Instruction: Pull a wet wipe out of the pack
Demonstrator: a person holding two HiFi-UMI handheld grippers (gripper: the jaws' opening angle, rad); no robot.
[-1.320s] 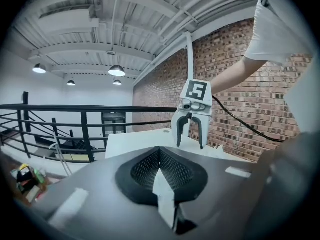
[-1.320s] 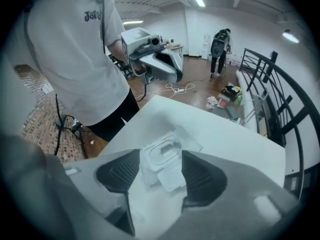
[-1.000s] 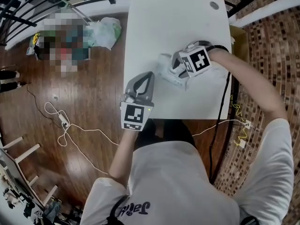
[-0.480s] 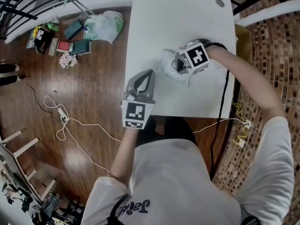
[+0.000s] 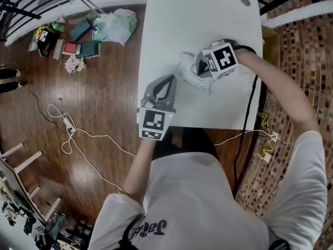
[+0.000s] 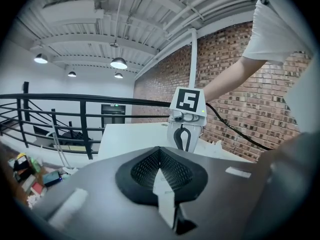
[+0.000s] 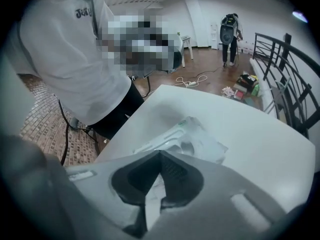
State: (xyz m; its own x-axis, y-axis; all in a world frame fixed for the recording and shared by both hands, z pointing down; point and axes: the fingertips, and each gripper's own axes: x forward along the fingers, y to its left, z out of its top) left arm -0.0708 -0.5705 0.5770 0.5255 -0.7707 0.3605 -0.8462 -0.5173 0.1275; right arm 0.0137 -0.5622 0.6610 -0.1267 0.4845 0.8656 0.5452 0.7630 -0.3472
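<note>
I stand at the near edge of a white table point(image 5: 197, 20) with a gripper in each hand. My right gripper point(image 5: 198, 70) tips steeply down onto the wet wipe pack point(image 5: 187, 74). The pack lies flat on the tabletop near the middle, a little toward my right. The jaws are pressed together, with their tips at the pack's upper face. In the right gripper view the crinkled, pale wrapper spreads out just beyond the tips. Something white shows in the slot behind the closed tips. I cannot tell whether it is a wipe nipped there or only the pack and table showing through. The marker cube point(image 5: 222, 59) on this gripper faces up at me. A black cable point(image 5: 251, 95) runs from it along the table's right side and down over the near edge.

My left gripper point(image 5: 168, 80) hovers over the near left corner of the table, well apart from the pack. It points across the tabletop, dipped only slightly. Its jaws are closed on each other with nothing between them. The left gripper view looks at the right gripper standing over the pack, with a brick wall point(image 6: 235, 84) behind it.

On the wooden floor point(image 5: 104, 113) left of the table lie a pale plastic bag point(image 5: 117, 25), a few books point(image 5: 88, 49) and a white power strip point(image 5: 67, 123) with its cord.
</note>
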